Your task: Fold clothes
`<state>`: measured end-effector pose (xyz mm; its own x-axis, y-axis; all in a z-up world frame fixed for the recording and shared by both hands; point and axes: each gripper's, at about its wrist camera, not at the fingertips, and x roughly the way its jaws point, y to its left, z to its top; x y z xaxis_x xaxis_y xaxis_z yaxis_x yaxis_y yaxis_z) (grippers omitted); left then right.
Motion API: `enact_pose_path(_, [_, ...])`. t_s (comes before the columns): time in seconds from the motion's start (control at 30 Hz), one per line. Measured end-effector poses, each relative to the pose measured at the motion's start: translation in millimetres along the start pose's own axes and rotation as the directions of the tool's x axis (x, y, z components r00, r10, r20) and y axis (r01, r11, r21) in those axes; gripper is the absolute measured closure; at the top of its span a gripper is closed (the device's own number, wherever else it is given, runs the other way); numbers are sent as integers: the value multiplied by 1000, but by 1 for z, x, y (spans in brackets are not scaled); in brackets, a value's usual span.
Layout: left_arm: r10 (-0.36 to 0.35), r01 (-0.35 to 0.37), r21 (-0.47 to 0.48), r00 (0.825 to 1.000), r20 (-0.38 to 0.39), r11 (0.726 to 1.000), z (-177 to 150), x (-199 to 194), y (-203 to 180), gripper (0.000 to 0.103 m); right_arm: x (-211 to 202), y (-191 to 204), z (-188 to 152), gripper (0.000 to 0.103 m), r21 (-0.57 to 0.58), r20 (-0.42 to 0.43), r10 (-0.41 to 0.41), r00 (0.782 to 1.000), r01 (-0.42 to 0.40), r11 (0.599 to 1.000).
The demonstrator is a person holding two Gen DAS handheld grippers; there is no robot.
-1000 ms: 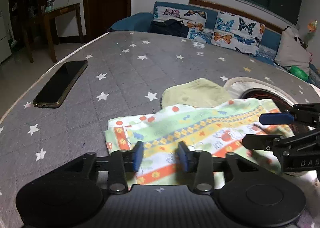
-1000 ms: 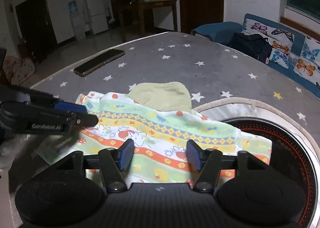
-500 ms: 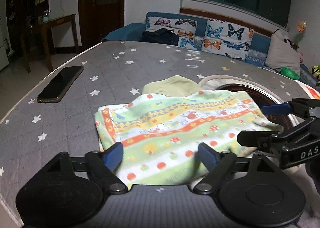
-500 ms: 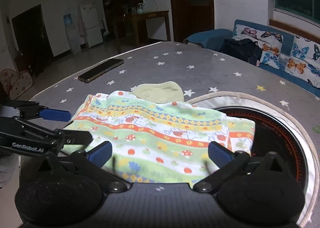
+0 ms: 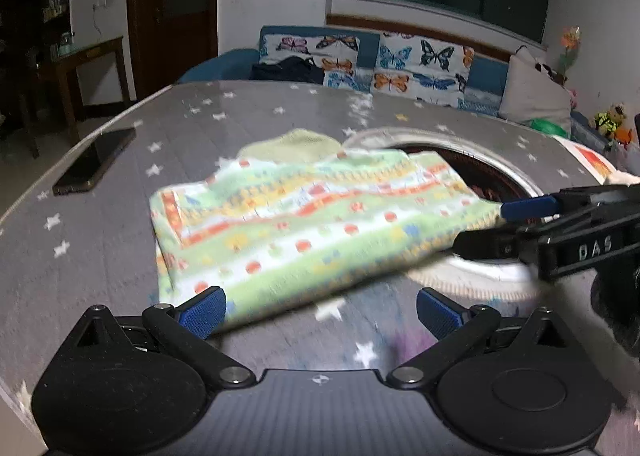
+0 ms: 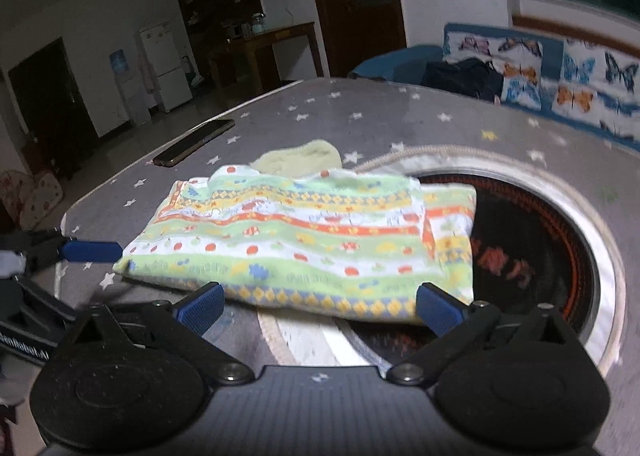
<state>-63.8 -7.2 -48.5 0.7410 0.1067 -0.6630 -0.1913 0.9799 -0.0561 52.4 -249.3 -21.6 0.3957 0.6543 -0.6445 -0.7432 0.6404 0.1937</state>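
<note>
A folded green, white and orange patterned garment (image 5: 312,216) lies on the grey star-print table (image 5: 100,240); it also shows in the right wrist view (image 6: 304,240), its right end over a round black burner. A pale yellow-green cloth (image 5: 296,144) lies behind it, partly covered. My left gripper (image 5: 320,314) is open and empty just in front of the garment's near edge. My right gripper (image 6: 318,308) is open and empty at the near edge too. Each gripper shows in the other's view, beside the garment's ends.
A black phone (image 5: 96,164) lies at the table's left edge. A round built-in burner with a metal rim (image 6: 600,256) sits in the table at the right. A sofa with butterfly cushions (image 5: 400,56) stands behind the table.
Both grippers opened and let go of the garment, then pulled back toward me. The garment now lies folded on the table.
</note>
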Motion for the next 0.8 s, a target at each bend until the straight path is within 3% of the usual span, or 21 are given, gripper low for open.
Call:
enact_pose_path(0.33, [15, -19, -36, 996, -86, 999, -19, 12, 1, 0, 2, -11, -19, 0, 27, -66, -104, 992, 106, 994])
enact_pose_path(0.8, [86, -87, -12, 991, -107, 996, -17, 21, -8, 0, 10, -13, -31, 0, -3, -81, -161, 984, 161, 987])
